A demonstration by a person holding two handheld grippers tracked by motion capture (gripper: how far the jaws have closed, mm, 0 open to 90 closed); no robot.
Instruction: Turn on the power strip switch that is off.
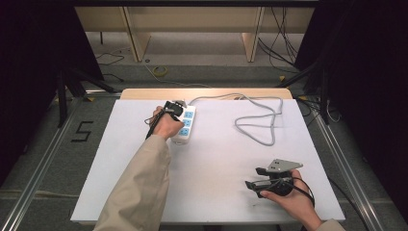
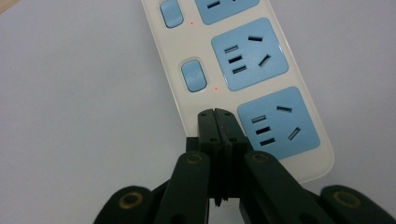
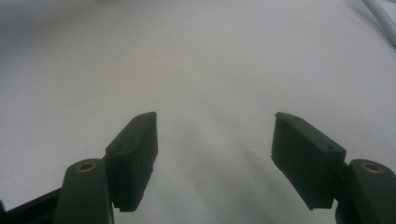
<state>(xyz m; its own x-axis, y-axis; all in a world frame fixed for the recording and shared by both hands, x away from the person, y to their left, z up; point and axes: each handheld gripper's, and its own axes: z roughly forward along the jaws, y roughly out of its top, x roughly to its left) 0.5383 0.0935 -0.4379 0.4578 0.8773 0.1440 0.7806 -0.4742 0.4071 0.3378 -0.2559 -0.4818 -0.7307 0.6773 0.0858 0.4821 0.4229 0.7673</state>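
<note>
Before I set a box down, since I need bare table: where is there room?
Free: the near-left table beside the sleeve, and the middle between power strip and right tool. Crowded: far edge, with strip, left tool and looped cable.

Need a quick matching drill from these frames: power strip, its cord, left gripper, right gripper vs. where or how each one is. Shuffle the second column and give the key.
Things:
1. left gripper
2. right gripper
3. power strip
4. cord

States:
A. white, looped loosely on the table, right of the strip
B. jaws wide apart over bare white table, nothing between them
C. jaws shut together, tips at the strip's end switch spot
D. white body, blue sockets and blue switches, lying flat

Pairs: 1-C, 2-B, 3-D, 4-A
</note>
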